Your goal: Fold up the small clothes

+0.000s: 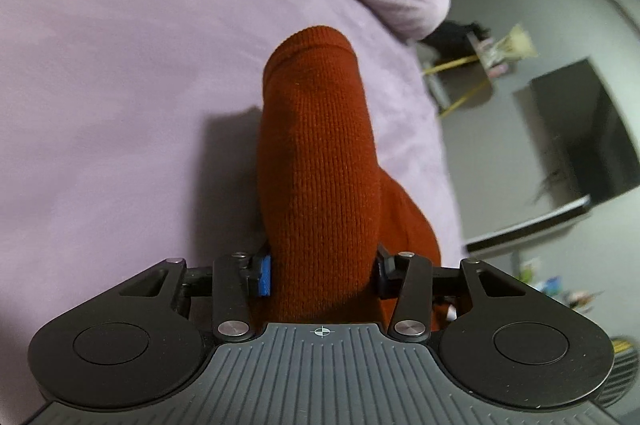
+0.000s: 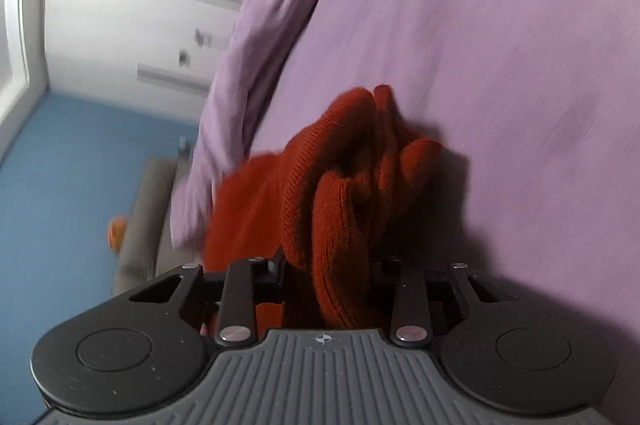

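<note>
Two grips hold one rust-red knit garment (image 1: 320,161): our left gripper (image 1: 322,275) is clamped across a thick roll of it, our right gripper (image 2: 330,275) is pinched on a bunched end. Pulling unevenly could slip a layer and spoil the fold. Past it, toward twelve o'clock, the lilac bedsheet (image 1: 120,65) lies open; its edge drops away at three o'clock.

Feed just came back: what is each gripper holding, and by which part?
Both are shut on the rust-red knit garment: the left gripper on a smooth tubular part, the right gripper on bunched folds. Which part exactly cannot be told.
</note>
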Motion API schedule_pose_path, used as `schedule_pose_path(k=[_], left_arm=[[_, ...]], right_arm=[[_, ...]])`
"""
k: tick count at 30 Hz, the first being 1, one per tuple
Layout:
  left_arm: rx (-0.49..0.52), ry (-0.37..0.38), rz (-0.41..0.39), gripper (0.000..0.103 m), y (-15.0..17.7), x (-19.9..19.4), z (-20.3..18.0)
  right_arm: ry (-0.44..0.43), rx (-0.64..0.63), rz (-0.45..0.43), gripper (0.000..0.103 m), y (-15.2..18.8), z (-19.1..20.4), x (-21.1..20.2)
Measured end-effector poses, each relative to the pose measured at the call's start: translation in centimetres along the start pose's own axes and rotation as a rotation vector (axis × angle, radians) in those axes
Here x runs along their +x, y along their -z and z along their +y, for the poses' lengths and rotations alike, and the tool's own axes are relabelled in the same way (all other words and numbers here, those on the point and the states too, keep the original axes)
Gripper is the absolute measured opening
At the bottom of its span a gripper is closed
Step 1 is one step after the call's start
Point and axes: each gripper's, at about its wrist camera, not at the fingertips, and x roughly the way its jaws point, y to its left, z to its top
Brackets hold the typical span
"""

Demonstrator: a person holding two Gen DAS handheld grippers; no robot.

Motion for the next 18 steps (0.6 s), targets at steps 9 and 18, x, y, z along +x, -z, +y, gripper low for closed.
schedule_pose_path(k=[9, 18], left_arm=[[-0.019, -0.298, -0.062, 0.062, 4.1, -8.2, 4.2], [0.143, -0.464, -0.242, 0.064, 0.3, -2.2, 0.4]], right_arm=[[0.267, -0.224, 0.101, 0.053, 8.2, 5.5, 2.2], [0.437, -0.456, -0.079, 0.014, 8.9, 14.5, 8.4]])
